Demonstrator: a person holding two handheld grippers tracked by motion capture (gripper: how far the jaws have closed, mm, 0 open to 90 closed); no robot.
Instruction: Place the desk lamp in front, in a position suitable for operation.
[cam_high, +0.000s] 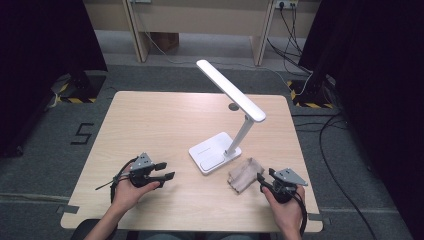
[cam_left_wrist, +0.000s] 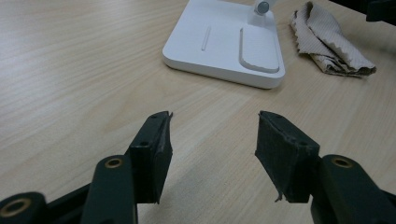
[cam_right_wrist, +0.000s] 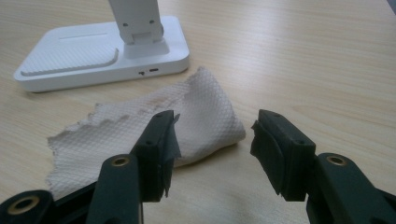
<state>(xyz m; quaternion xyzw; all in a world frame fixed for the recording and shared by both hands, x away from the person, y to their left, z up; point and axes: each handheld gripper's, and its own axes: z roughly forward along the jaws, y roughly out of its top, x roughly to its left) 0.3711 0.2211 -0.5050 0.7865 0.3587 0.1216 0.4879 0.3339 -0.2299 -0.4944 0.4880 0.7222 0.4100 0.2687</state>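
1. The left gripper (cam_high: 165, 170) sat over the near-left part of the table (cam_high: 165, 120), its jaws spread wide and released, with bare wood between them in the left gripper view (cam_left_wrist: 212, 140).
2. The right gripper (cam_high: 263, 181) was near the table's near-right corner, its jaws also apart and gripping nothing (cam_right_wrist: 215, 140).
3. A crumpled beige cloth (cam_high: 244, 175) lay flat on the wood just ahead of the right gripper; in the right gripper view its folded end (cam_right_wrist: 187, 116) lay before the left-hand jaw and the gap, not between the pads.
4. The cloth's zigzag-cut edge ran along its near side in the left gripper view (cam_left_wrist: 336, 44).
5. The white desk lamp (cam_high: 227, 125) stood mid-table; its flat base (cam_high: 215, 152) lay just beside the cloth, whether touching I could not tell.
6. The lamp's long head (cam_high: 230, 90) slanted up toward the far side, overhanging the middle of the table.
7. The left half of the tabletop was open wood from near edge to far edge.
8. To the right of the cloth, a narrow strip of wood remained before the table's right edge.
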